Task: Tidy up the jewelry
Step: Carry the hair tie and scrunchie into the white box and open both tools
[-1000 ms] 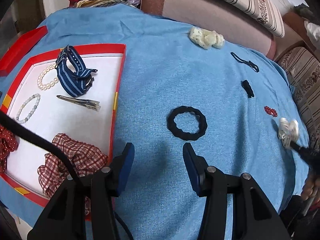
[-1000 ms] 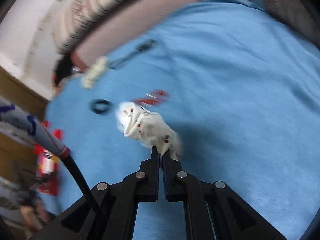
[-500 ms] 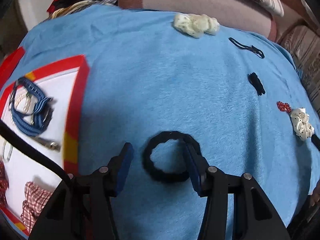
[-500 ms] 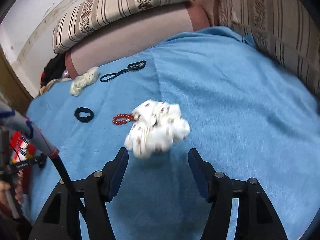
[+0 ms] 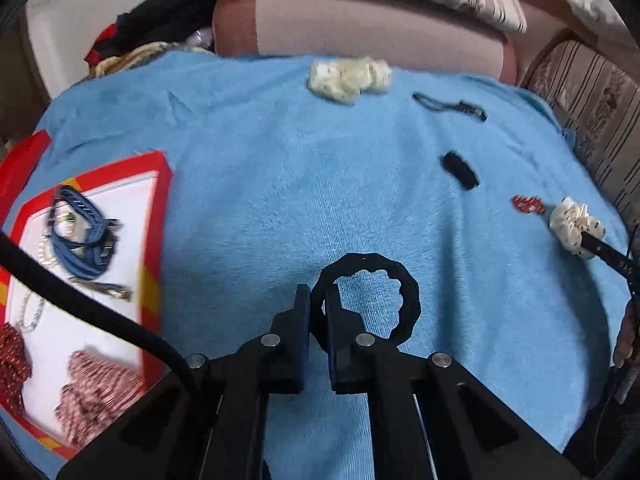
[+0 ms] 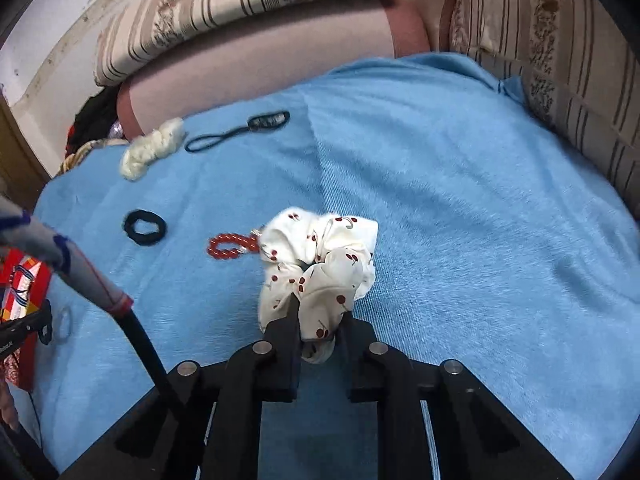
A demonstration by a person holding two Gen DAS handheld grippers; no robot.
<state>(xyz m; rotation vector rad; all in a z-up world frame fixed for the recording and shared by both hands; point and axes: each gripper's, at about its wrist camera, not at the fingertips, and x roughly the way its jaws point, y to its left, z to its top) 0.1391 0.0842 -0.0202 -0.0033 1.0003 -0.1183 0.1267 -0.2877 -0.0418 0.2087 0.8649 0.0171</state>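
Both grabs are just made: the left gripper (image 5: pixel 318 310), jaws just closed, pinches the black hair tie's (image 5: pixel 370 294) near rim on the blue blanket (image 5: pixel 260 168), and the right gripper (image 6: pixel 320 322) has just closed on the cherry-print scrunchie (image 6: pixel 320 258). Next, I judge, comes lifting both toward the red-rimmed tray (image 5: pixel 154 220) beyond at left; half a second ago both jaws stood wide around these pieces

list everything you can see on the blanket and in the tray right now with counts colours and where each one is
blanket: 1, blue, under everything
tray: 1, red rim, left
strap: 1, blue, in tray
bead strings: 2, white, in tray
clip: 1, metal, in tray
checked scrunchie: 1, red-white, in tray
cream scrunchie: 1, far edge
hair ties: 2, black, blanket
red bracelet: 1, beside cherry scrunchie
black ring: 1, in left gripper, just closed
cherry scrunchie: 1, white, in right gripper, just closed
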